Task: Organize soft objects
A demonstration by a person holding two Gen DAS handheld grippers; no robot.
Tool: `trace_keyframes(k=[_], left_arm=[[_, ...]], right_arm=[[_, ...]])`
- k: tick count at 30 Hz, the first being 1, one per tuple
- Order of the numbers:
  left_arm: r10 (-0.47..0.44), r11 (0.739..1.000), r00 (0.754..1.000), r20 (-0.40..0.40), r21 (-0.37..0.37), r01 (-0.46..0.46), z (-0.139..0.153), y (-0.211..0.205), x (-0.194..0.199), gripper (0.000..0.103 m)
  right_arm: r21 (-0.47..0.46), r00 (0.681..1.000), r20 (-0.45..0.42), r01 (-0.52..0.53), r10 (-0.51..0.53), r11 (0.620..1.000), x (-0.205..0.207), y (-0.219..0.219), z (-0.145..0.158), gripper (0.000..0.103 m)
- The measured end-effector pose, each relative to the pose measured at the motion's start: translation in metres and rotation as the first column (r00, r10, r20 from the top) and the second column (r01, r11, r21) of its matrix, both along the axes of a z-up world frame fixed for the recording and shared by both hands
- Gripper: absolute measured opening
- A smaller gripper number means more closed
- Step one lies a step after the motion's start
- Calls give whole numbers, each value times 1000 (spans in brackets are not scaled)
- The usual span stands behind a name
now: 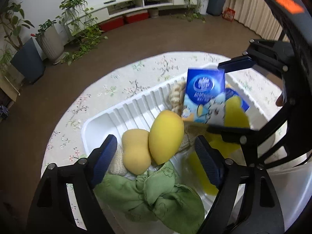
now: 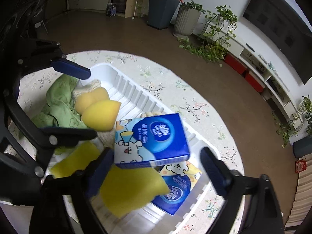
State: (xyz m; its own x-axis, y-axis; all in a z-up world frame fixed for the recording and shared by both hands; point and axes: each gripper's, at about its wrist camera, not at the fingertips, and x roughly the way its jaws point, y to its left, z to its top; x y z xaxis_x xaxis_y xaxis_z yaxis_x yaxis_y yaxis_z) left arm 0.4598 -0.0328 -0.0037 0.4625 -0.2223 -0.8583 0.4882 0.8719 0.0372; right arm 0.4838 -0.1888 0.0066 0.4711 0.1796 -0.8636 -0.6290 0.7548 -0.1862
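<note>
Here a white ribbed plastic tray (image 2: 124,89) sits on a round table with a floral tablecloth (image 2: 167,74). The right gripper (image 2: 156,156) has its jaws spread wide, and a blue tissue pack (image 2: 152,138) sits between them, tilted; whether either finger touches it I cannot tell. In the left wrist view the same pack stands up at about two o'clock, with the right gripper's fingers near its top and bottom edges. Below it lie a second blue tissue pack (image 2: 175,193) at five o'clock and a yellow sponge cloth (image 2: 130,189). The left gripper (image 1: 156,152) is wide too and holds nothing, poised above two yellow makeup sponges (image 1: 154,144), a green cloth (image 1: 156,197) at six o'clock and a cream knitted piece (image 1: 119,161).
</note>
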Motion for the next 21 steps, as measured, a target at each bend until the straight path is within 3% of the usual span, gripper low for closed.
trace_keyframes(k=[3,10,12,15,21], left_arm=[[31,999,999,36,-21,-30,14,7,-4,96],[140,989,981,134,-59,-134,45,33,-23,97],[178,981,969,168,-101,-163,57,44,-37,102],[225,969,949,219,-150,-195,70,56,-54,103],[295,949,926,237,-184,-255,84,73,-88,103]], right_arm=[[10,1000,11,8,-8,1000,-3,-4,8,103],[45,996,52,66,-68,997,-16,-28,31,103],[61,993,62,96,-99,994,-18,-38,37,103],[92,981,89,163,-172,982,-24,-61,51,103],[167,954,111,257,-278,952,-53,-104,76,103]])
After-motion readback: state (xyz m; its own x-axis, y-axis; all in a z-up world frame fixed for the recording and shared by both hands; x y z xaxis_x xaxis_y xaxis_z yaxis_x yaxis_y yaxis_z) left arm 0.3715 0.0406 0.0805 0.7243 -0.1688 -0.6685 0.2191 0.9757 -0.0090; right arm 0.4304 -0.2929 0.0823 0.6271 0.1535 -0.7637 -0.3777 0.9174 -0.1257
